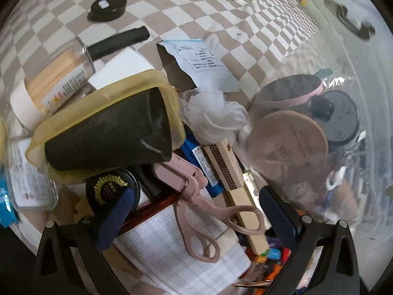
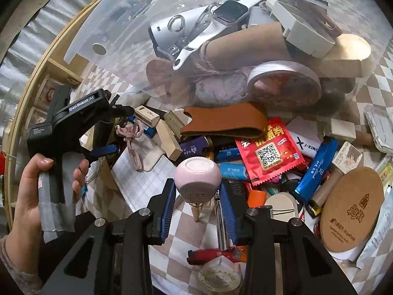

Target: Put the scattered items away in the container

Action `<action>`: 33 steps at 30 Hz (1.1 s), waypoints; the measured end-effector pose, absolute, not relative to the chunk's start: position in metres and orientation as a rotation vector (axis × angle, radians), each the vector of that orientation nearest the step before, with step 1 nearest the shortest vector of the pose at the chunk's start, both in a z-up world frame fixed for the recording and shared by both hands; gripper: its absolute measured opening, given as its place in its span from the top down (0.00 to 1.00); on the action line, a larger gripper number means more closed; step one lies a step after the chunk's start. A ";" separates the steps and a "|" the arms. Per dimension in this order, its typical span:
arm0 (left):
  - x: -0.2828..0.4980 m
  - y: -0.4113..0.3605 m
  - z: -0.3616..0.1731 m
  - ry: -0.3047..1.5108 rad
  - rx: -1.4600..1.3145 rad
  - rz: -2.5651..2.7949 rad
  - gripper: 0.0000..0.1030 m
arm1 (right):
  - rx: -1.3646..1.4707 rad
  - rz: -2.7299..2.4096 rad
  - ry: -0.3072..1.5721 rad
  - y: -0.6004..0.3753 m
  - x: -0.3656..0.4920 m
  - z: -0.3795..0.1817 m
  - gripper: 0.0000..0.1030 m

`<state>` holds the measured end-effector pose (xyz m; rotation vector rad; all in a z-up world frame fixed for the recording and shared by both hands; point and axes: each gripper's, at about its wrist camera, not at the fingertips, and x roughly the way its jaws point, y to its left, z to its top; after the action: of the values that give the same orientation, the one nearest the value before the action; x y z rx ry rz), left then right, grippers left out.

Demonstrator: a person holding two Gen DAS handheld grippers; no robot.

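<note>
The right gripper [image 2: 196, 191] has its jaws clamped on a round pale-pink plastic object [image 2: 196, 175], held above the checkered table [image 2: 186, 231] beside the heap of lighters and packets. The clear plastic container [image 2: 172, 24], already holding a smartwatch and round tins, lies just beyond. The left gripper [image 1: 194, 204] hangs with jaws wide and empty over the pink scissors [image 1: 196, 206].

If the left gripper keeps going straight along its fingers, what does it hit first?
Probably the pink scissors, lying between the open left gripper fingers on the lined paper. Depth is unclear.
</note>
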<state>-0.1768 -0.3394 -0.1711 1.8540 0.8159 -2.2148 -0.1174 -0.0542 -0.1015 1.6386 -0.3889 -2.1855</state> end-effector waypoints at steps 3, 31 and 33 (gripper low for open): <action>-0.183 -0.317 -0.173 0.501 1.882 -2.263 0.00 | 1.642 -2.191 -0.392 -0.052 -0.117 -0.101 0.64; -0.150 -0.313 -0.156 0.031 2.071 -2.651 0.82 | 1.636 -2.213 -0.446 -0.045 -0.117 -0.095 0.64; -0.133 -0.316 -0.159 0.039 2.063 -2.667 0.87 | 1.641 -2.208 -0.446 -0.047 -0.118 -0.096 0.64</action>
<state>-0.1328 -0.3156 -0.1592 2.0633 0.0390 -2.6667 -0.1184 -0.0472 -0.0963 1.6413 -0.4458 -2.2085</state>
